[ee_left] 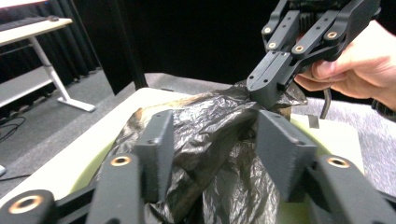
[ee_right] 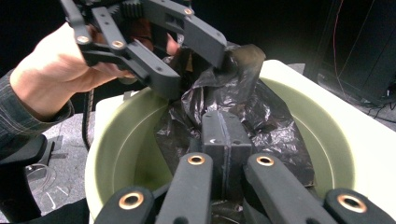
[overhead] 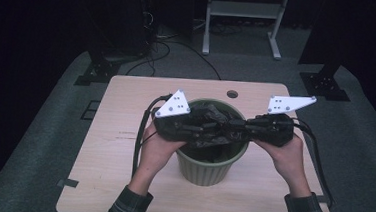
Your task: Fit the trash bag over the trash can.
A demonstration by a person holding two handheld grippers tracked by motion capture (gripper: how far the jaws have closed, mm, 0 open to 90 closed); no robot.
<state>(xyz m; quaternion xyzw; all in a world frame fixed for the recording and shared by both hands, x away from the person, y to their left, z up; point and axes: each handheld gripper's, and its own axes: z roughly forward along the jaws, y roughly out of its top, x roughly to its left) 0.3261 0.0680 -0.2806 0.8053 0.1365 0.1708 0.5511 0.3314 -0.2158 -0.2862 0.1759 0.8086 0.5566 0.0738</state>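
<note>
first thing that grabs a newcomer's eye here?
The pale green bin at the middle of the light wooden table, with a crumpled black plastic bag bunched in its mouth. Both grippers meet over it: the right gripper is shut on a fold of the bag, while the left gripper has its jaws apart with the bag between them.
</note>
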